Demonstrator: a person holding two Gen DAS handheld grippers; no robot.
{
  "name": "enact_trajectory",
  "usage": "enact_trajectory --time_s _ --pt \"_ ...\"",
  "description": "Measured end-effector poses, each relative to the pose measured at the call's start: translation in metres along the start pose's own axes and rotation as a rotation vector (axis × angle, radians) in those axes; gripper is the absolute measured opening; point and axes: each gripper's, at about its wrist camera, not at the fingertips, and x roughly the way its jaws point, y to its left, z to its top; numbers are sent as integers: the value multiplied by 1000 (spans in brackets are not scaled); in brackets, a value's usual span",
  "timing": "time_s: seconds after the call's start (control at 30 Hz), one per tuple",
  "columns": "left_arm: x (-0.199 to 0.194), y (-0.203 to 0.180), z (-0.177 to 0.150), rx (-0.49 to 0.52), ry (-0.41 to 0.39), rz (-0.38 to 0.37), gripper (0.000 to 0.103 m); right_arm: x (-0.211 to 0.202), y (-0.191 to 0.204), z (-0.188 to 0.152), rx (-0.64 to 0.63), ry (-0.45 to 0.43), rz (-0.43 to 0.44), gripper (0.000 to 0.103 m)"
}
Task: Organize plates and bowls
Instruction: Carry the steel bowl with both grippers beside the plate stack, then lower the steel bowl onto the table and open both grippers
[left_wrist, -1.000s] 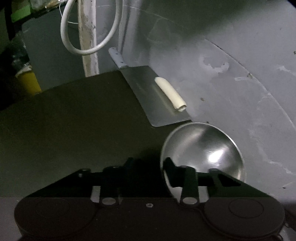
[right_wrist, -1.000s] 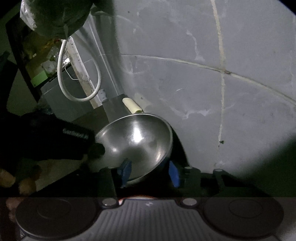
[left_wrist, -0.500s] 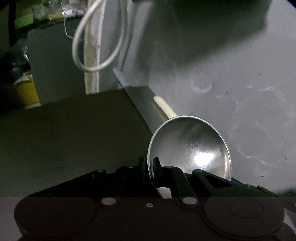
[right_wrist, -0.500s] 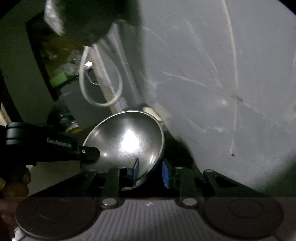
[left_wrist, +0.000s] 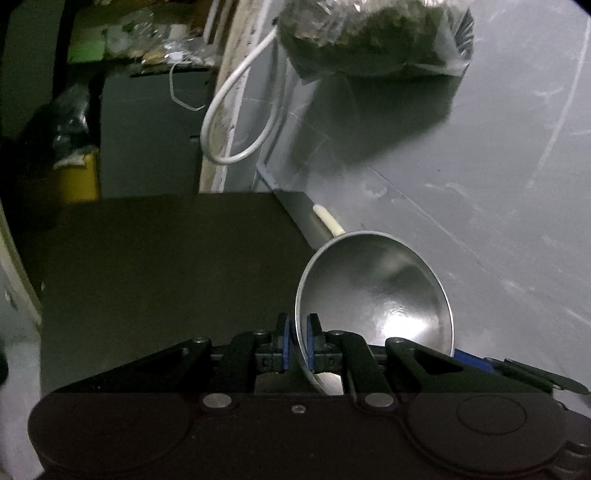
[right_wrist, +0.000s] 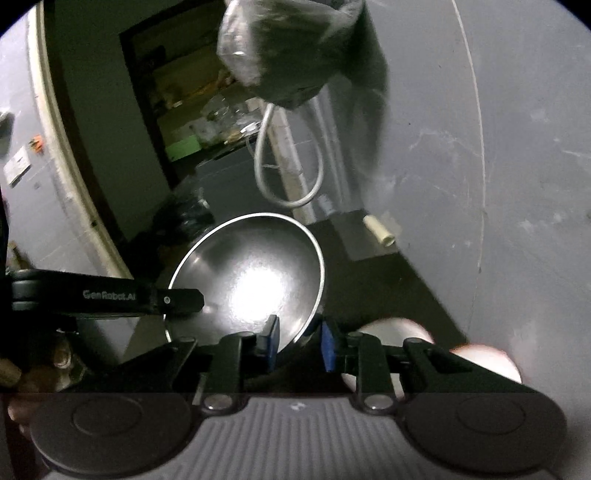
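White "GenRobot.AI" lettering runs along the left gripper (right_wrist: 184, 300) body.

The left gripper (left_wrist: 298, 341) points forward and downward, its 2 blue-padded jaws drawn almost together and pinching the thin rim of a steel bowl (left_wrist: 373, 291) between them. In the right wrist view its black body reaches in from the left edge, level. The right gripper (right_wrist: 299, 345) also tilts downward; its 2 blue pads stand on either side of the bowl's opposite rim, inner pad inside, outer pad outside, and have just closed on it. Part of a hand (right_wrist: 14, 373) shows dimly at the lower left of that view.
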Motion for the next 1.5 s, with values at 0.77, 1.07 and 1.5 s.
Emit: enact_trajectory --time_s 0.77,1.07,1.5 --pt "-130 66 -182 -189 416 -3 11 -107 81 -136 -35 390 143 26" --pt "-132 81 -191 -235 460 47 11 -92 99 -147 -60 453 141 25" --pt "-149 77 -183 -202 367 100 26 -100 83 -144 -28 377 46 36"
